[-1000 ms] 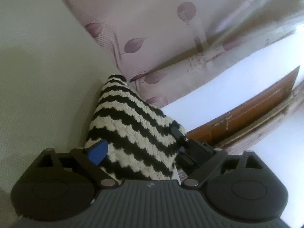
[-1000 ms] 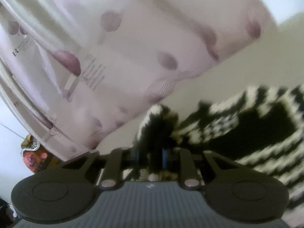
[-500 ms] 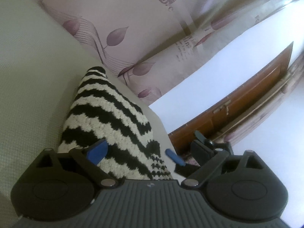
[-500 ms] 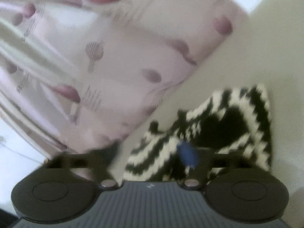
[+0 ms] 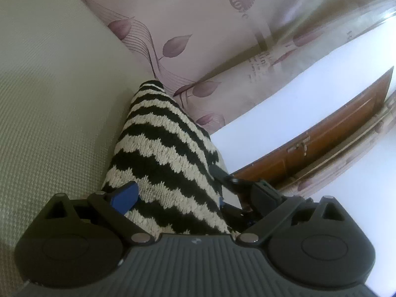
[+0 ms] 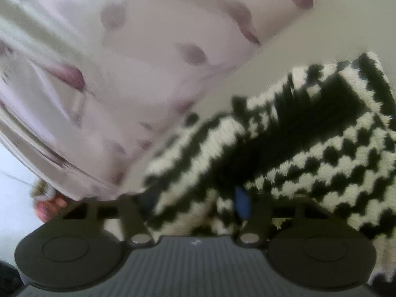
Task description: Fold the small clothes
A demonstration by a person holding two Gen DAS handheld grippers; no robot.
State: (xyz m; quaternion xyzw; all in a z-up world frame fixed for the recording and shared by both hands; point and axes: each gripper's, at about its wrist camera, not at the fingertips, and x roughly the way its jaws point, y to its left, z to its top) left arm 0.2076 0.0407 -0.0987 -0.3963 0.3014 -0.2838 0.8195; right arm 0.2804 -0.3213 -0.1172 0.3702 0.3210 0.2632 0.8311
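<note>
A small knitted garment with black and cream zigzag stripes [image 5: 163, 153] lies on a pale woven cover [image 5: 49, 99]. In the left wrist view it runs away from me between the spread fingers of my left gripper [image 5: 173, 195], whose blue pad [image 5: 123, 194] sits at its left edge; the jaws stand wide apart. In the blurred right wrist view the same garment [image 6: 309, 133] lies bunched in front of my right gripper [image 6: 195, 203], open, with cloth between its fingers and a blue pad [image 6: 241, 201] showing.
A pink curtain with purple leaf print [image 5: 210, 37] hangs close behind the surface and fills the right wrist view's left [image 6: 111, 61]. A white wall [image 5: 284, 94] and a brown wooden door [image 5: 334, 136] lie to the right.
My right gripper was shut on the garment's edge a second ago and has opened. The garment has dropped and shifted. My left gripper stayed open and moved slightly over the garment.
</note>
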